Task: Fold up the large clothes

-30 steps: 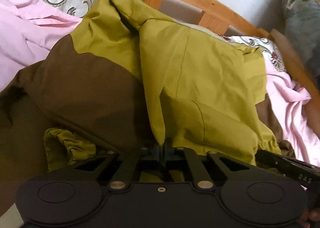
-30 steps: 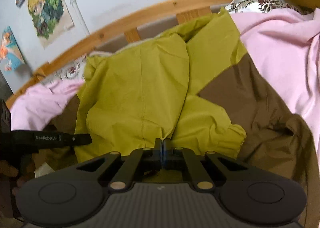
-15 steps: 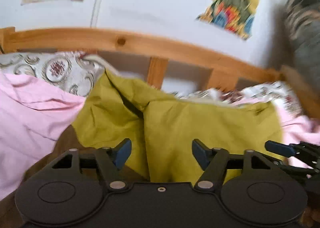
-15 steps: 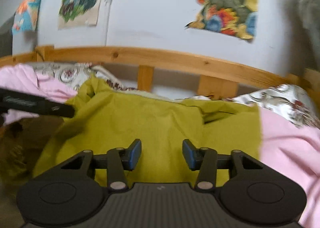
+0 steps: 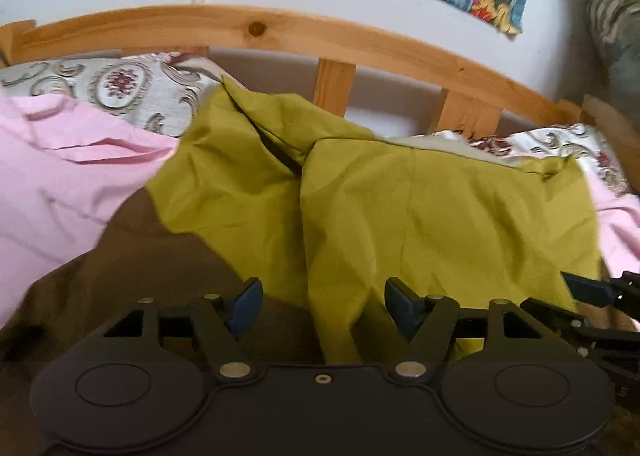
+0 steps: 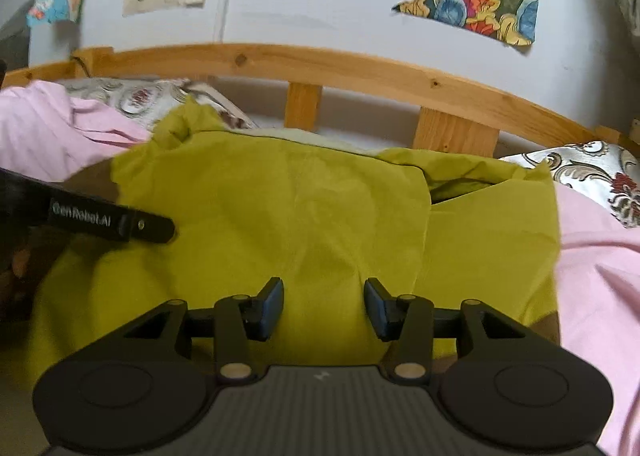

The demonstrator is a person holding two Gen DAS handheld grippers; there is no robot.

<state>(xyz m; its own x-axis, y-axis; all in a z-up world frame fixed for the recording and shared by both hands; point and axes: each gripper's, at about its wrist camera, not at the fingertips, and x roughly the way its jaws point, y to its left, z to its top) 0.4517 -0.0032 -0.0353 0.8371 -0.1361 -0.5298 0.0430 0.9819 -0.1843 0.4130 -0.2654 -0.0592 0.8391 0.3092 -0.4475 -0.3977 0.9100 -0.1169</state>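
- Left gripper (image 5: 320, 306): a second ago it was clamped on a fold of the olive-and-brown garment (image 5: 420, 223); its jaws have just been opening and now stand apart, released, with a ridge of olive cloth lying loose between the pads, not pinched
- Garment: it lies spread on the pink sheet (image 5: 68, 183), far edge near the wooden bed rail (image 5: 256, 27), brown part at near left
- Right gripper (image 6: 323, 306): also clamped a second ago, it has just been opening; it is released above flat olive cloth
- Judgement: one fold looks laid down, so a fresh grasp comes next
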